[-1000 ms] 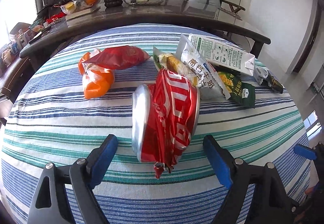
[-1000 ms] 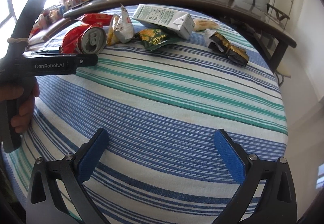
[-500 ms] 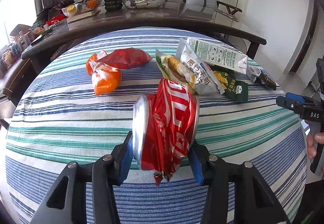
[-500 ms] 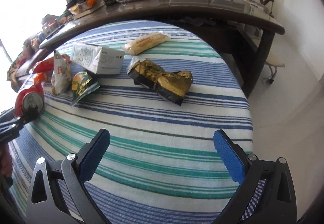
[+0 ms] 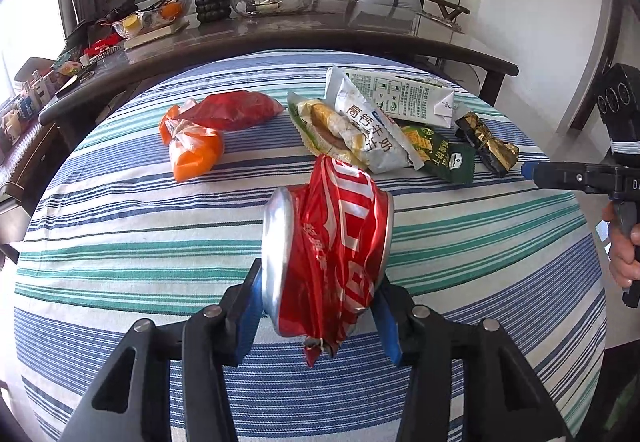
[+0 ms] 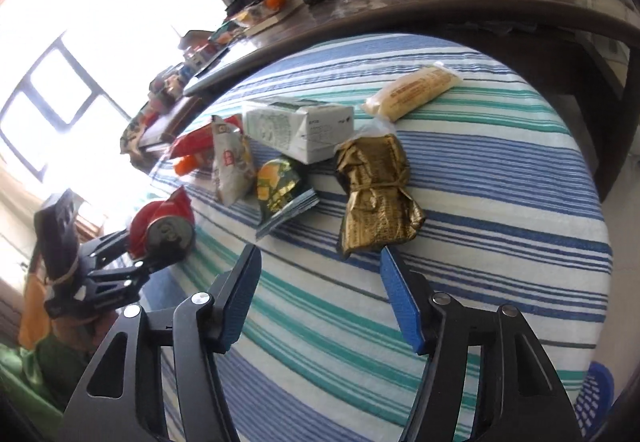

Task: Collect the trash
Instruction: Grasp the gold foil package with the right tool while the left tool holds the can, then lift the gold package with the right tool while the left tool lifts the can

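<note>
My left gripper is shut on a crushed red can and holds it above the striped tablecloth; the can also shows in the right wrist view. My right gripper is open and empty, just short of a crumpled gold wrapper. Beyond lie a white milk carton, a green snack packet, a white snack bag, a pale bread packet, a red bag and an orange bag.
A long dark table with a plant pot, bowls and clutter stands behind the round table. A blue basket shows at the lower right, off the table edge. The right gripper appears at the right edge of the left wrist view.
My left gripper closed on the red can and lifted it slightly. My right gripper swung right toward the gold wrapper, tilted, and its jaws narrowed.
</note>
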